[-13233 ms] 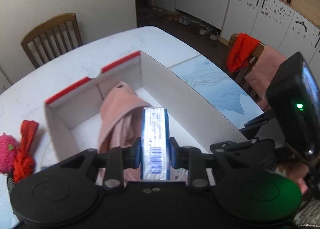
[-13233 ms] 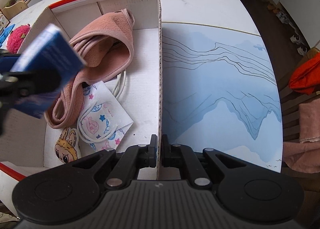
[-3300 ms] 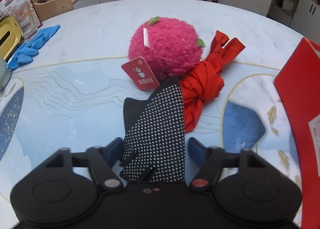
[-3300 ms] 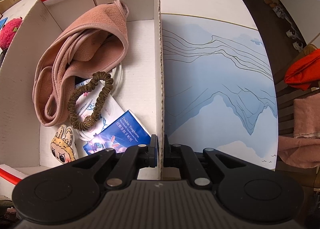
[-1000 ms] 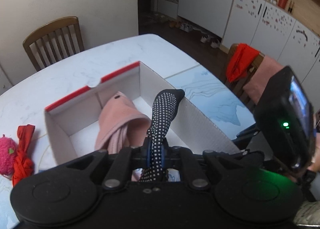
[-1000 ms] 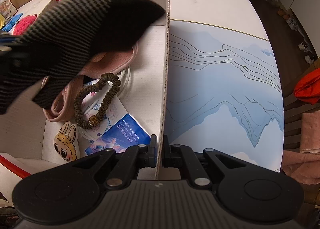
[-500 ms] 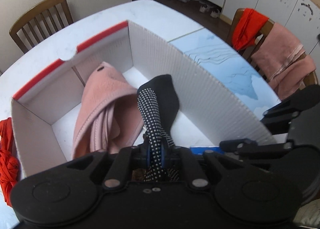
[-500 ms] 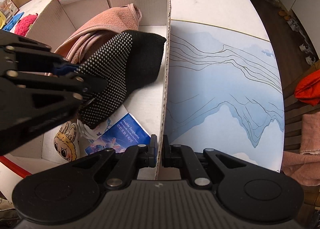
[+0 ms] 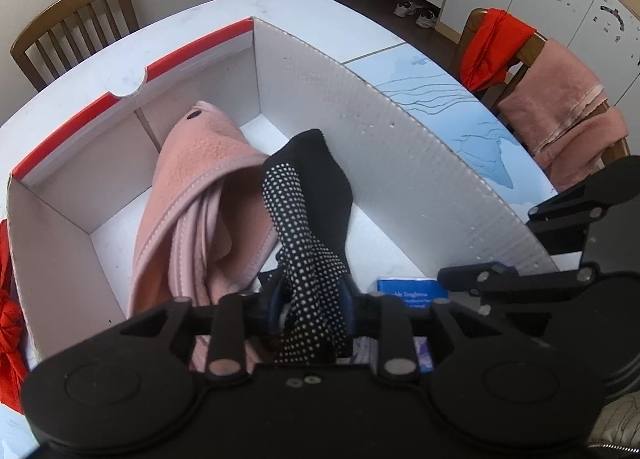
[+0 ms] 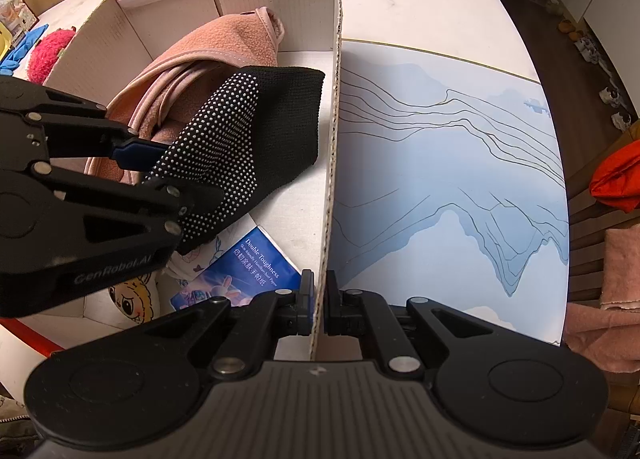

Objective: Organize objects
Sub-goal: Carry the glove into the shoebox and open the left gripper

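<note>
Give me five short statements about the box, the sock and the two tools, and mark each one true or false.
1. The left tool holds the black dotted sock. True.
2. The sock hangs outside the box. False: it is over the box's inside.
3. The right tool grips the box's side wall. True.
4. A pink cloth lies in the box. True.
5. The blue packet lies on the table mat. False: it is inside the box.
</note>
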